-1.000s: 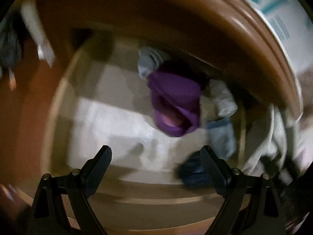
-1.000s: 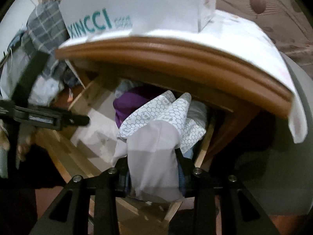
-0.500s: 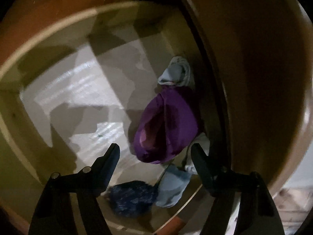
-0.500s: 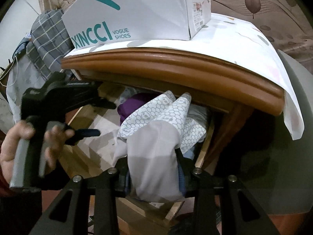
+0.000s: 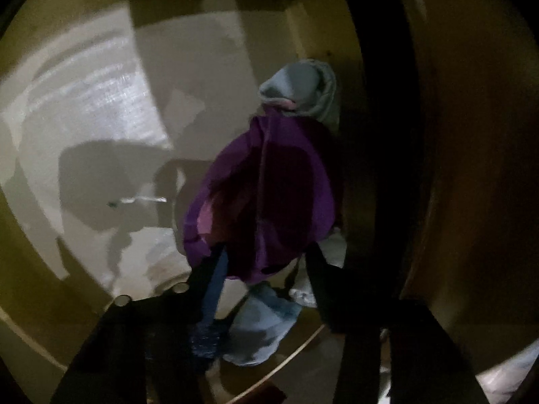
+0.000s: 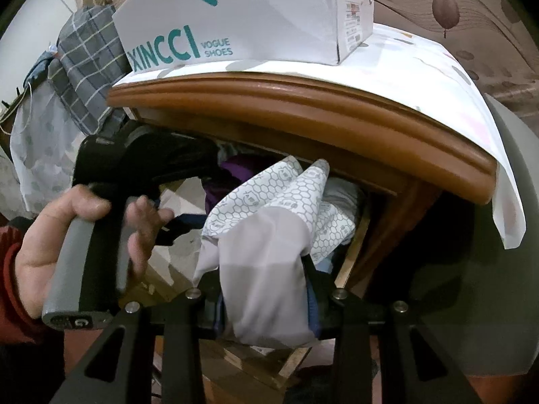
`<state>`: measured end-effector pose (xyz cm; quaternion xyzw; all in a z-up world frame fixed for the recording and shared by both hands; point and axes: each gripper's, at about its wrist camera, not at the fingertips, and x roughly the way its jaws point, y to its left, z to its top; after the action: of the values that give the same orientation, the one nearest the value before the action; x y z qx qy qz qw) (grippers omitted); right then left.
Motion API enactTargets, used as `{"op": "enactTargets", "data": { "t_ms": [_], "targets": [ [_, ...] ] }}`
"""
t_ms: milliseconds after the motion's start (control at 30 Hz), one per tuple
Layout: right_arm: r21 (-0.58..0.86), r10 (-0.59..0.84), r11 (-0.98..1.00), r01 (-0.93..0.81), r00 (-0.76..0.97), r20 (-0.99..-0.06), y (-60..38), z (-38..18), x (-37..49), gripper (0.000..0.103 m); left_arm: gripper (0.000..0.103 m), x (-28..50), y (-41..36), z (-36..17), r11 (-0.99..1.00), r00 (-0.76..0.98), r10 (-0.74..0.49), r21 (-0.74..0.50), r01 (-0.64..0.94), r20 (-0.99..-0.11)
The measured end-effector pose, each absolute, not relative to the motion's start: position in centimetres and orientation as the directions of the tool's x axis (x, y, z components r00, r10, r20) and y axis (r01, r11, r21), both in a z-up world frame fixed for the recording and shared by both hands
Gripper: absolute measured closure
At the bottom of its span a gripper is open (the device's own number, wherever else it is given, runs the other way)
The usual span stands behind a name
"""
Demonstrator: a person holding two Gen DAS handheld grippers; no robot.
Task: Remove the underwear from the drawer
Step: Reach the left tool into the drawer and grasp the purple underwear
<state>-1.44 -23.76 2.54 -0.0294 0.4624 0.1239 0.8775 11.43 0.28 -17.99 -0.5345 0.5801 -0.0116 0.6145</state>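
Purple underwear (image 5: 266, 195) lies lengthwise just ahead of the left gripper (image 5: 266, 266), jaws closing round its near end; right gripper (image 6: 262, 289) clamps white patterned cloth (image 6: 269, 235)

Drawer (image 5: 84, 107) with purple underwear (image 5: 262, 195)

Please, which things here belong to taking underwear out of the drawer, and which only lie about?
Job: drawer; purple underwear, left gripper jaws closing around it; white patterned garment in right gripper.
Lying about: shoe box; checked cloth.
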Motion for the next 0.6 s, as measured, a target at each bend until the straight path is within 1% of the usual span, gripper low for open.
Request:
{"op": "enactTargets", "data": {
  "t_ms": [33, 100, 233, 333, 400, 467, 600],
  "targets": [
    [0.062, 0.192, 0.966, -0.249, 0.542, -0.818, -23.7, 2.5, -1.4, 0.067, 0.066, 11.6, 0.2, -18.1, 0.417, 0.337, -0.64, -0.681, -0.602, -0.69],
    [0.058, 0.193, 0.965, -0.257, 0.54, -0.819, -23.4, 2.5, -1.3, 0.067, 0.074, 11.9, -0.1, -17.9, 0.415, 0.354, -0.647, -0.701, -0.579, -0.676],
    [0.046, 0.185, 0.965, -0.26, 0.539, -0.822, -23.2, 2.4, -1.2, 0.067, 0.075, 12.4, -0.5, -17.8, 0.412, 0.371, -0.649, -0.716, -0.564, -0.665],
    [0.049, 0.186, 0.965, -0.259, 0.539, -0.822, -23.3, 2.3, -1.2, 0.067, 0.079, 12.4, -0.6, -18.1, 0.388, 0.385, -0.659, -0.731, -0.562, -0.646],
    [0.048, 0.185, 0.965, -0.259, 0.538, -0.822, -23.4, 2.2, -1.3, 0.067, 0.085, 12.6, -0.5, -17.9, 0.407, 0.388, -0.655, -0.735, -0.542, -0.648],
    [0.044, 0.178, 0.966, -0.254, 0.537, -0.825, -23.4, 2.1, -1.2, 0.067, 0.088, 12.7, -0.4, -17.3, 0.435, 0.4, -0.648, -0.746, -0.504, -0.648],
    [0.042, 0.177, 0.967, -0.252, 0.543, -0.821, -23.3, 2.2, -1.2, 0.067, 0.091, 12.3, -0.1, -16.6, 0.466, 0.401, -0.631, -0.737, -0.489, -0.664]
  ]
}}
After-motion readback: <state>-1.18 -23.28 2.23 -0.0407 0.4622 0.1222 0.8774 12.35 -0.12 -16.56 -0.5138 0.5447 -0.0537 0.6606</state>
